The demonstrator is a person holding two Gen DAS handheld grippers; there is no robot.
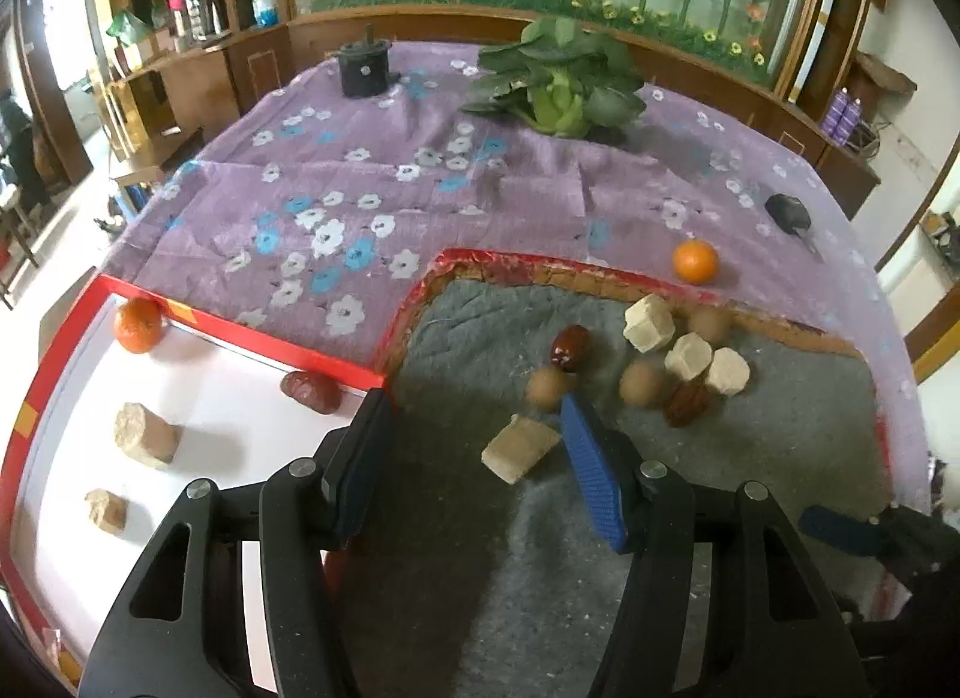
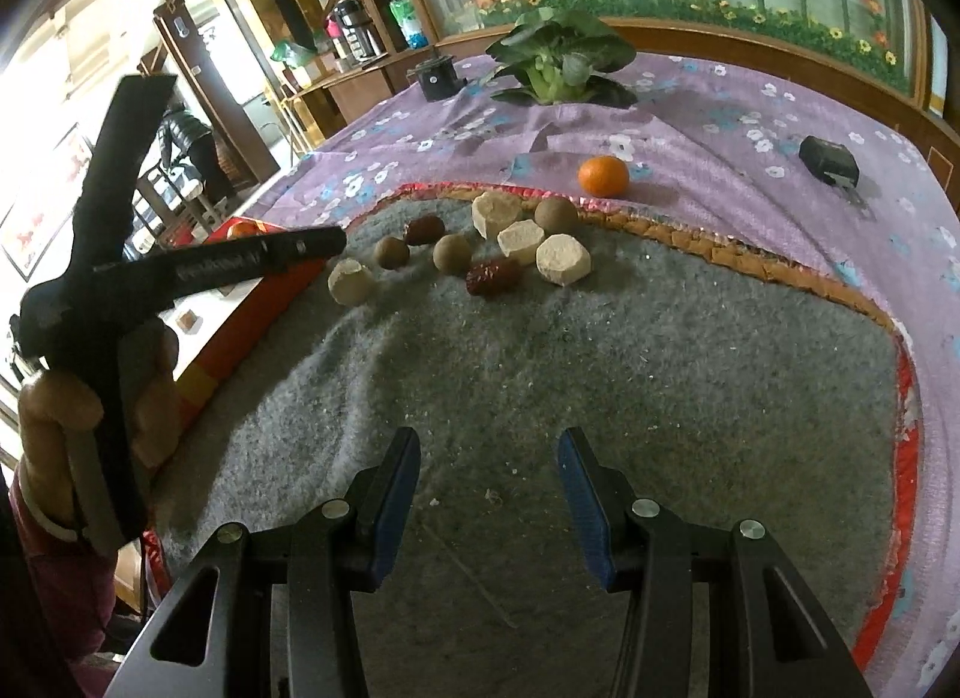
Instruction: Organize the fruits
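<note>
The left claw point(image 1: 474, 428) stands open over the grey fuzzy mat point(image 1: 750, 458), its blue-padded fingers point(image 1: 591, 476) wide apart and gripping nothing. A pale beige cut chunk point(image 1: 521, 448) lies between the fingertips, close against the right-hand pad; whether the two touch cannot be told. Just beyond that fingertip sits a cluster of fruit: a round tan longan point(image 1: 549, 388), a glossy dark red date point(image 1: 569, 345), a second round longan point(image 1: 643, 385), three pale cut chunks point(image 1: 690, 356), and another wrinkled red date point(image 1: 687, 403).

To the left of the claw lies a white tray with a red rim point(image 1: 252, 332). It holds a small orange mandarin point(image 1: 138, 324) in the far corner, a red date point(image 1: 312, 391) beside the claw's left finger, and two brownish chunks point(image 1: 146, 435) nearer the camera.

Further ahead and to the right, a second orange mandarin point(image 1: 695, 261) rests on the purple flowered cloth point(image 1: 360, 182) covering the surface, just past the mat's red edge.

The right claw point(image 2: 489, 470) is also open and empty, low over bare mat, with the fruit cluster point(image 2: 498, 276) well ahead of it. To its left, a hand point(image 2: 90, 398) grips the handle of the left claw's black frame.
</note>
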